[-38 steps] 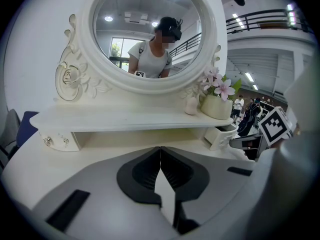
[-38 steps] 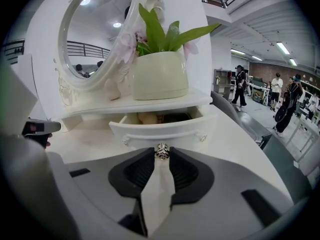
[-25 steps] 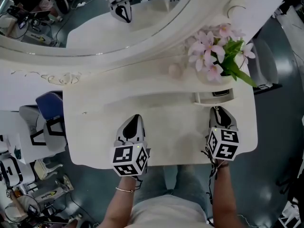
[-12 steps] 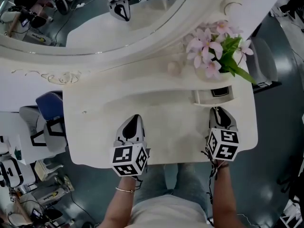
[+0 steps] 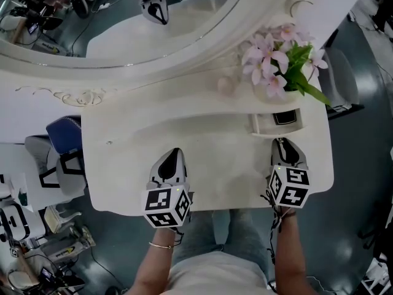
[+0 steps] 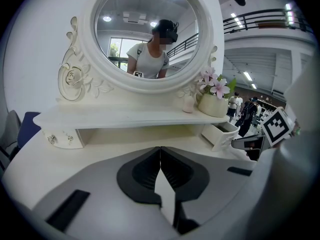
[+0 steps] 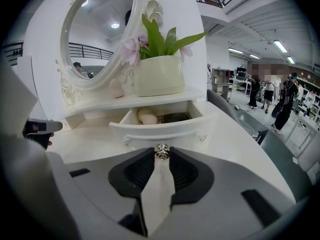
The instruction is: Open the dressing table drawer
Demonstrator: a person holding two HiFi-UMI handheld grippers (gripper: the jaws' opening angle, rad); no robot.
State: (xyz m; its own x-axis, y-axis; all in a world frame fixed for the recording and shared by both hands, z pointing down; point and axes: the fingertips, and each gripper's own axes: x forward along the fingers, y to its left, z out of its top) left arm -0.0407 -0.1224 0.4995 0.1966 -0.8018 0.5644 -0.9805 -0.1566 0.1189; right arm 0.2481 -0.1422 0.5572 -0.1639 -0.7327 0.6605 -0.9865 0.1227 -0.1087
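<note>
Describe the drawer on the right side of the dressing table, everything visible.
The drawer is white and looks like painted wood. It has a curved front with a faceted silvery knob at its centre. It stands partly pulled out from under the shelf that carries the flower pot, level above the tabletop. Inside lie a pale rounded thing and a dark item. The right gripper grips the knob with its fingers; nothing else touches the drawer.

Glossy grey floor (image 5: 362,183), blue chair (image 5: 64,134) at left
</note>
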